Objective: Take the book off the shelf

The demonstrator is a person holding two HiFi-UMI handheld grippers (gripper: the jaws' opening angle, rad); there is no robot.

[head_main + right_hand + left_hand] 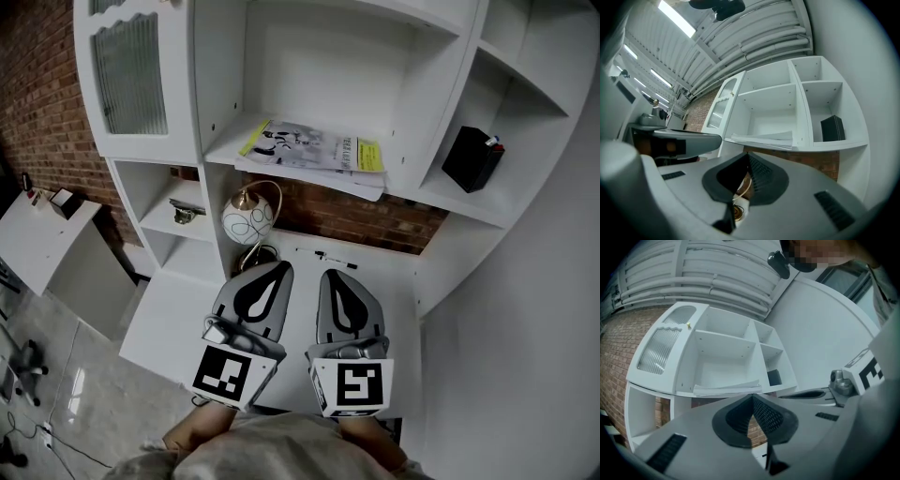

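- My left claw (752,398) is pinched fully together, its ribbed black pads meeting with nothing between them.
- My right claw (748,158) is squeezed together the same way and holds nothing. What shows through its gap is only the lamp further off.
- In the head view the two claws sit side by side, low over the white desk top (375,272), and point up at the white wooden shelf unit (220,75). Neither touches anything.
- Just beyond my left claw stands a round white globe lamp on a brass stem (249,217), in front of the red brick wall.
- The thin white book with yellow edge bands (314,150) lies on the middle shelf, well apart from both claws and above them. It lies flat, cover up.
- Its long axis runs along the shelf's front edge, left to right as I face it, so a long edge faces me. Its right end seems to hang slightly over the shelf lip. I cannot tell which side is the spine.
- A black box (473,157) stands in the compartment to the right, separated from the book by a partition.
- I judge this to be the approach, with no grasp begun.
- Next I would need to lift and reach forward, part one claw's jaws, and slip a jaw under the overhanging edge, because the book is thin and flat.
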